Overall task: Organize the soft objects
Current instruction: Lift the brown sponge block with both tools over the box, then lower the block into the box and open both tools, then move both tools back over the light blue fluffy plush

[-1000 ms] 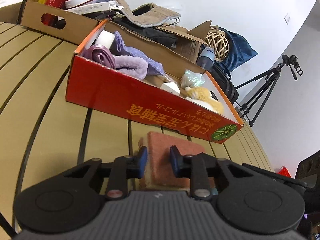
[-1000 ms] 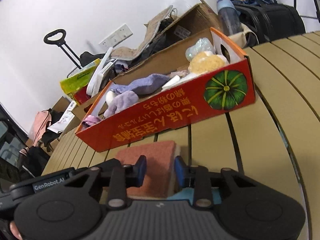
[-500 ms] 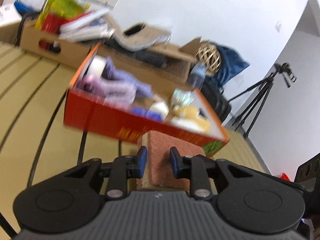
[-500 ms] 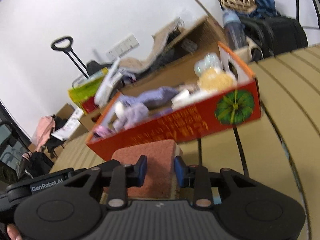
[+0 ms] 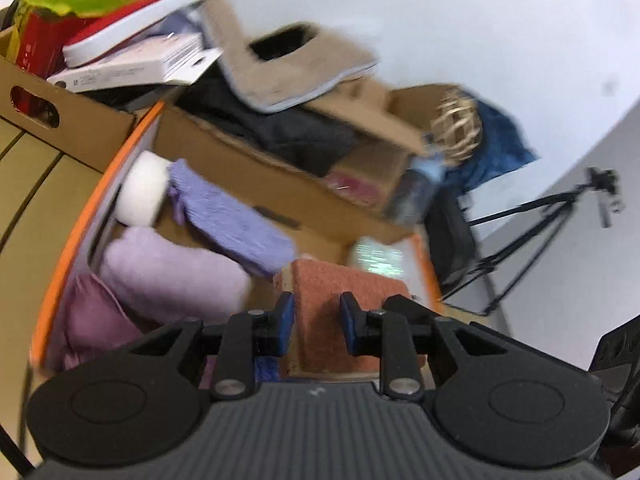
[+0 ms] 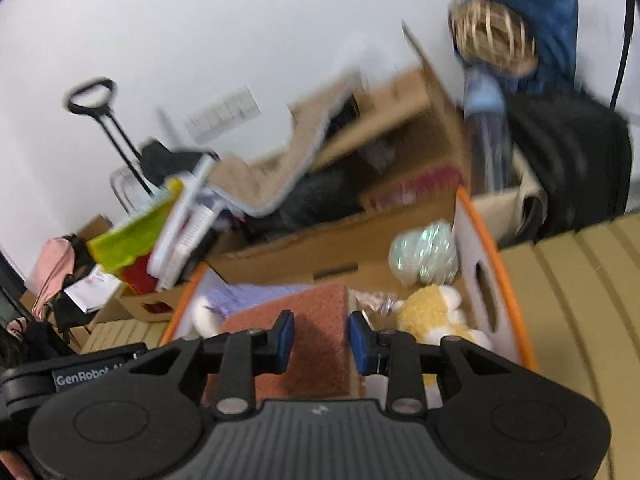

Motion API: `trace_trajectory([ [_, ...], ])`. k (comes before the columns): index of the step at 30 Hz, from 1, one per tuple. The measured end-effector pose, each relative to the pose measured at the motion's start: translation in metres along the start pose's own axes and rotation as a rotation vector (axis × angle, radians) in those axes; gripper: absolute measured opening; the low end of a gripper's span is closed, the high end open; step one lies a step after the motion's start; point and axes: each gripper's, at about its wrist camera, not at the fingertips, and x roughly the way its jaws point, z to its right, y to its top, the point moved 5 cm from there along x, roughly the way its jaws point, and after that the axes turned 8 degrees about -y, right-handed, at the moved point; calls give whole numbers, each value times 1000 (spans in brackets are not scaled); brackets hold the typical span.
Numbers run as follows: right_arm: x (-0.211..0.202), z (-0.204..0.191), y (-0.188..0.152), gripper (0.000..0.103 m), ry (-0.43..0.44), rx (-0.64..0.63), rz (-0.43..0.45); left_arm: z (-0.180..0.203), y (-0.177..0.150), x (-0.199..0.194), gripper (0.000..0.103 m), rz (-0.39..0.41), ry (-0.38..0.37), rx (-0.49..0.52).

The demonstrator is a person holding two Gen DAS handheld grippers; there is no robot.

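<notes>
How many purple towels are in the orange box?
3: a blue-purple one at the back, a lilac roll in front of it, a pinker one nearest. More may be hidden.

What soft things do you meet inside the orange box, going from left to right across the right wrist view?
Purple towel → red-brown sponge, gripped by the right claw → yellow plush toy. The shiny pale-green ball sits behind the plush, so its place is unclear.
</notes>
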Motion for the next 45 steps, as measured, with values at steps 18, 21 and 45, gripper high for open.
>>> trace_trajectory([
  [18,99,-13,4,30,17,1,-187,-37,23,39,32,-72,173,160],
  [21,96,-13,3,30,16,-30,-193,-32,17,39,37,-53,176,250],
  [45,-207,-20,-72,73,-81,-267,238,89,-102,-223,81,333,205,509],
])
